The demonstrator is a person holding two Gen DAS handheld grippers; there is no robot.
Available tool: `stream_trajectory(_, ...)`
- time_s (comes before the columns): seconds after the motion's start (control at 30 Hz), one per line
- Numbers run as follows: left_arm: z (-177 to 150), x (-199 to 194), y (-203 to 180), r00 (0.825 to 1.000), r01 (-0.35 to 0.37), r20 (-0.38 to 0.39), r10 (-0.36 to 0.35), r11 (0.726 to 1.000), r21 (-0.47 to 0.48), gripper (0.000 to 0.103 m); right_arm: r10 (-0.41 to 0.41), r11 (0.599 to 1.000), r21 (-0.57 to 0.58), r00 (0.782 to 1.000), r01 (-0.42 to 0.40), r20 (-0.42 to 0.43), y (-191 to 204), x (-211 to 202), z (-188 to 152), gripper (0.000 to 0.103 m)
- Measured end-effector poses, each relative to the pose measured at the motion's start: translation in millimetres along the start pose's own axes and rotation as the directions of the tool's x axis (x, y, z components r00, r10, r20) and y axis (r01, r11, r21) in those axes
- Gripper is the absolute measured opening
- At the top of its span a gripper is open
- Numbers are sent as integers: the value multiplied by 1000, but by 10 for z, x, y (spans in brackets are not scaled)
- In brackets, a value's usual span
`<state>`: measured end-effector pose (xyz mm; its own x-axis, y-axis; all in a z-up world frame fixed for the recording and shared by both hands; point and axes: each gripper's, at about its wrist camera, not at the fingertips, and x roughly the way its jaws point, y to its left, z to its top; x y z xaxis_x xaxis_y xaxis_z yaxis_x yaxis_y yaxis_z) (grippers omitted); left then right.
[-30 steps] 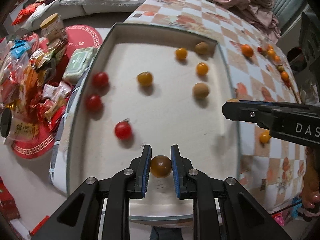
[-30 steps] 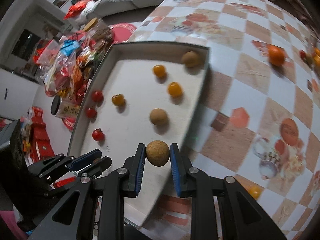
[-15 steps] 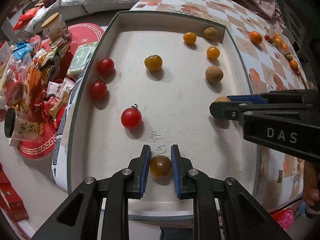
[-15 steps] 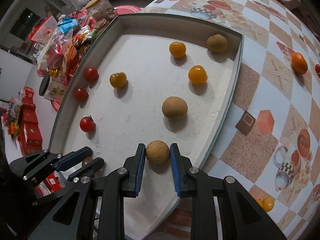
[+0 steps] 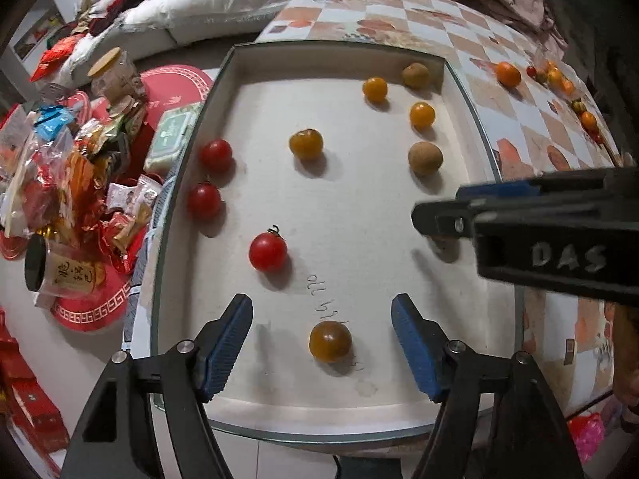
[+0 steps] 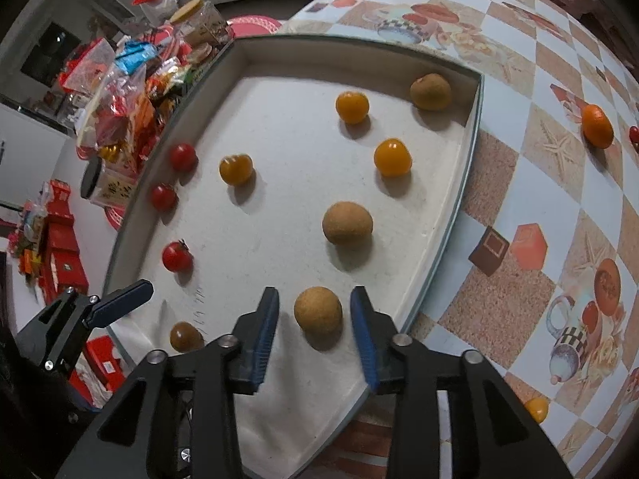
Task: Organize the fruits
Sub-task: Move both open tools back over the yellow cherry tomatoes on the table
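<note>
Dim, warm indoor light from above casts soft shadows under each fruit; sharp centre, fisheye-bent edges, dark corners.

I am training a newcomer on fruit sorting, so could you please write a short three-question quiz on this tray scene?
1. How many round red cherry tomatoes lie in the shallow white rectangular tray?
2. True or false: the left tool presses its pads on the dark brown cherry tomato.
3. Which fruit sits between the blue pads of the right tool: A) a glossy orange tomato, B) the tan rough-skinned round fruit, C) a red tomato?

Key: 1. Three. 2. False: its jaws are opening, clear of the tomato on both sides. 3. B; the jaws are opening and it rests on the tray.
</note>
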<state>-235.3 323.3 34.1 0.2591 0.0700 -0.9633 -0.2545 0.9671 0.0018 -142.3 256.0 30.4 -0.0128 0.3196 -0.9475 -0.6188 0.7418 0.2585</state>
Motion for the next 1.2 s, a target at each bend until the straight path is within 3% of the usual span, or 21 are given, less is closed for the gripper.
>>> stream_trajectory(0.03,4,9,6,1000,-2,-5,2,1000,1,73,7,1000,4,1000,-7,7,-4,-24,12,50)
stream_trajectory(0.1,15,15,6,1000,-5,-12,5,1000,5,73,14,1000,20,999,-15,33,-29,-119,32,67)
stream_trajectory(0.27,53,-4,-42,1000,-4,-13,4,1000,18,73,4,997,70,995,-11,99,-164,-362,19,79)
stream_trajectory(0.53,224,-122,-439,999,28,18,-30,994,104,73,-77,976,212,987,45,143,-718,-677,-229,79)
stream_trajectory(0.8,327,-225,-992,995,77,39,-87,974,213,73,-181,937,318,980,146,83,-1373,-796,-749,79)
stream_trajectory(1.2,438,-193,-1377,994,101,19,-111,956,275,73,-171,930,336,984,146,45,-1625,-743,-1109,78)
